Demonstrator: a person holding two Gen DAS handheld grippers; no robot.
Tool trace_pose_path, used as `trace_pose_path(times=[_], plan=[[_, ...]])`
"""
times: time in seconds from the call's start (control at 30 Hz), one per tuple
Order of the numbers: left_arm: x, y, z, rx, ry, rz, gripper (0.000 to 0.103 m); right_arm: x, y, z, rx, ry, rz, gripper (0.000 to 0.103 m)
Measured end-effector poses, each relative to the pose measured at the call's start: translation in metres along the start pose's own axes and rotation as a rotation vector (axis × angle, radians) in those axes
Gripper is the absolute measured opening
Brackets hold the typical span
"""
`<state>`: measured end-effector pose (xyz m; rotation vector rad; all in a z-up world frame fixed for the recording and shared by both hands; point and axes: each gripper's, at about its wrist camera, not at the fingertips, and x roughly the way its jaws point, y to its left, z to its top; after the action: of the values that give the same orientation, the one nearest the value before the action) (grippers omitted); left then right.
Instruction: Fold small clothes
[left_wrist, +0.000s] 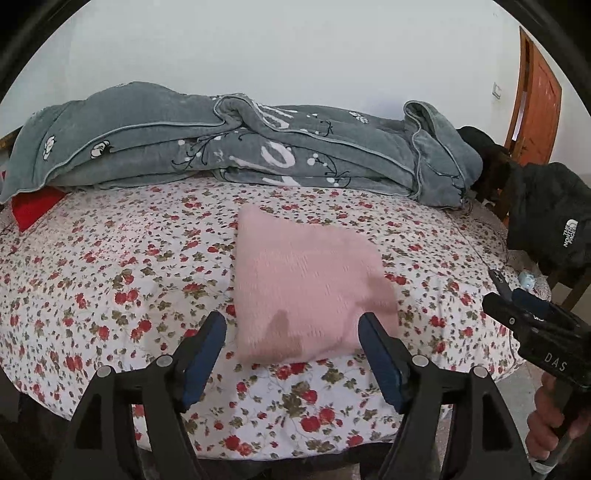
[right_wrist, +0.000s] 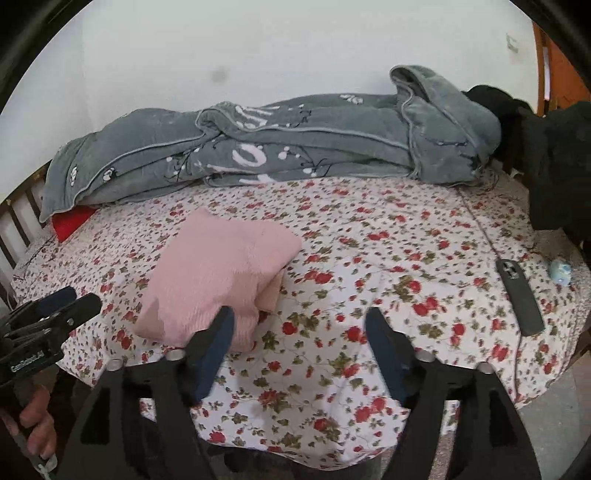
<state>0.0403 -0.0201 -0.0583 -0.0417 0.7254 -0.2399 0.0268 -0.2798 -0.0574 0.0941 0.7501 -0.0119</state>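
A pink fuzzy garment (left_wrist: 303, 280) lies folded into a thick rectangle on the flowered bedsheet (left_wrist: 110, 266). My left gripper (left_wrist: 291, 321) hovers just above its near edge, open, pads clear of the cloth. In the right wrist view the same pink garment (right_wrist: 218, 273) sits left of centre. My right gripper (right_wrist: 300, 314) is open over bare sheet (right_wrist: 369, 258) to the garment's right, and nothing lies between its fingers. Each gripper shows at the edge of the other view, held in a hand: the right gripper (left_wrist: 506, 291), the left gripper (right_wrist: 72, 301).
A grey blanket (left_wrist: 221, 147) is heaped along the far side against the wall, with a red item (left_wrist: 33, 208) under its left end. A black jacket (left_wrist: 546, 221) hangs at the right. A dark phone (right_wrist: 519, 299) and a small blue object (right_wrist: 559, 271) lie near the bed's right edge.
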Motion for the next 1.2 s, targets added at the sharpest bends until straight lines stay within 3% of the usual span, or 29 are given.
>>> trace_pose_path(times=[0.17, 1.2], plan=[[-0.009, -0.006, -0.002, 0.009, -0.012, 0.02, 0.074, -0.009, -0.002, -0.003, -0.01, -0.015, -0.025, 0.086], [-0.021, -0.009, -0.001, 0.013, -0.029, 0.036, 0.075, -0.021, 0.002, -0.009, 0.0, -0.03, -0.021, 0.086]])
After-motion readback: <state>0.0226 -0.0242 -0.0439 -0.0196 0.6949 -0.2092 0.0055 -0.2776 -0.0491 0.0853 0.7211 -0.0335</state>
